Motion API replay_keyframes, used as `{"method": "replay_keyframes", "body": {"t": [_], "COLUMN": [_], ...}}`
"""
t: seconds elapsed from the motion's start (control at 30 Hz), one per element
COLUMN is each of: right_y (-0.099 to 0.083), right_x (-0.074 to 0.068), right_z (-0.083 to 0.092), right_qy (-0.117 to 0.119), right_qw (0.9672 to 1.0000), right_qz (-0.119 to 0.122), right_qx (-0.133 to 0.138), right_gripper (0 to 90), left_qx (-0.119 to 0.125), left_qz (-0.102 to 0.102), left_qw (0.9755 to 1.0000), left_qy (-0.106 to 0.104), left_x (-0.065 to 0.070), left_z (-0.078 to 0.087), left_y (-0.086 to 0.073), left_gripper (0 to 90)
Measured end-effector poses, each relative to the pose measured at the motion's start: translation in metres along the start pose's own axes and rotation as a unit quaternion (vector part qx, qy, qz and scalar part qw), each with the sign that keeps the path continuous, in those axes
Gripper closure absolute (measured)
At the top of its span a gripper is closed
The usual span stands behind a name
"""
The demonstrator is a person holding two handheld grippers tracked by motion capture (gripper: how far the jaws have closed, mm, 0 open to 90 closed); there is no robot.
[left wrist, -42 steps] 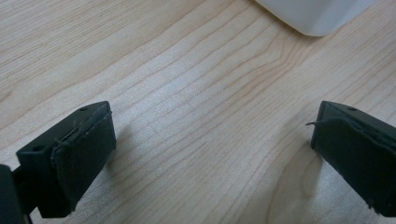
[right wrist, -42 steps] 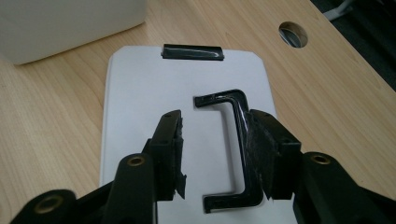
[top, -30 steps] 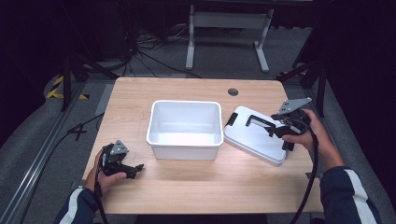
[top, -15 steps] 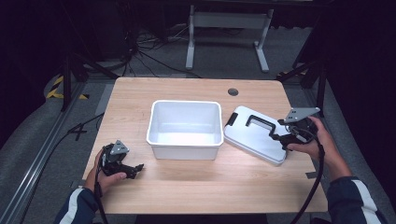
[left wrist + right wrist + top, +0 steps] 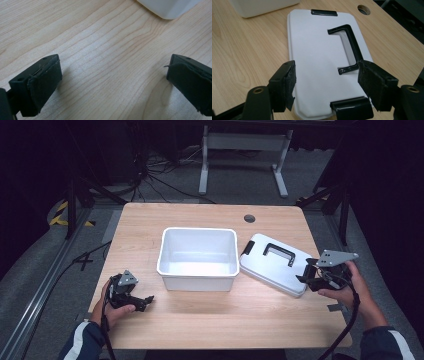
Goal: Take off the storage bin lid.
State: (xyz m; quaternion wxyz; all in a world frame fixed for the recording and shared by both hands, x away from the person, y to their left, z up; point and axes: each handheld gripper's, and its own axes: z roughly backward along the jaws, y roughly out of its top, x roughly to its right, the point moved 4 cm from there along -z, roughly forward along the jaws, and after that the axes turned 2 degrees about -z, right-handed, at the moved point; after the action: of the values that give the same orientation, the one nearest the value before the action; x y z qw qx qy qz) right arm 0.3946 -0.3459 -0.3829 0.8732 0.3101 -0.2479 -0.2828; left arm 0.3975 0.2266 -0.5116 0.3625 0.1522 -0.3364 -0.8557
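A white rectangular lid (image 5: 275, 264) with rounded corners is seen lying flat on the wooden tabletop (image 5: 210, 325), near its right edge and turned at an angle to it. A black, bracket-shaped carry handle (image 5: 278, 253) is set in the lid's upper face, lying folded down against the white plastic, and a black latch is fitted at each short end: one (image 5: 247, 247) toward the bin, the other (image 5: 351, 108) at the end nearest the right gripper. The plastic appears smooth and matt, with a slightly raised rim running around its outline. Just beside the lid, toward the middle of the tabletop, a white open bin (image 5: 198, 258) is placed with its rim close to the lid's corner; whether the two touch cannot be told. The right gripper (image 5: 311, 275) is held at the lid's right-hand end, close to the right edge of the tabletop; its jaws have just been opening and stand apart over the lid's near end, with nothing pressed between the pads (image 5: 290, 82). The left gripper (image 5: 145, 301) is rested near the front left corner of the tabletop, well apart from the lid, its jaws spread wide over bare wood.
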Motion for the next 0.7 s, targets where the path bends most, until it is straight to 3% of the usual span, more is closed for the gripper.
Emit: {"method": "replay_keyframes", "body": {"t": [0.13,0.43,0.63,0.7], "right_y": [-0.010,-0.035,-0.061,-0.068], "right_x": [-0.006,-0.017,-0.026,-0.028], "right_z": [0.004,0.002,-0.006,-0.009], "right_qy": [-0.014,-0.009,-0.009,-0.012], "right_qw": [0.9999,0.9996,0.9988,0.9982], "right_qz": [0.004,-0.008,-0.040,-0.052], "right_qx": [0.008,0.026,0.026,0.027], "right_gripper": [28.0,26.1,24.9,23.8], "left_qx": [0.000,0.000,0.000,0.002], "left_qz": [-0.001,-0.002,-0.002,0.007], "left_qw": [1.0000,1.0000,1.0000,1.0000], "left_qy": [0.000,0.001,0.001,0.000], "left_x": [0.000,0.000,0.000,0.001], "left_z": [0.000,0.000,0.000,0.000], "left_y": [0.000,0.000,0.000,0.000], "left_gripper": [0.4,0.4,0.4,0.4]}}
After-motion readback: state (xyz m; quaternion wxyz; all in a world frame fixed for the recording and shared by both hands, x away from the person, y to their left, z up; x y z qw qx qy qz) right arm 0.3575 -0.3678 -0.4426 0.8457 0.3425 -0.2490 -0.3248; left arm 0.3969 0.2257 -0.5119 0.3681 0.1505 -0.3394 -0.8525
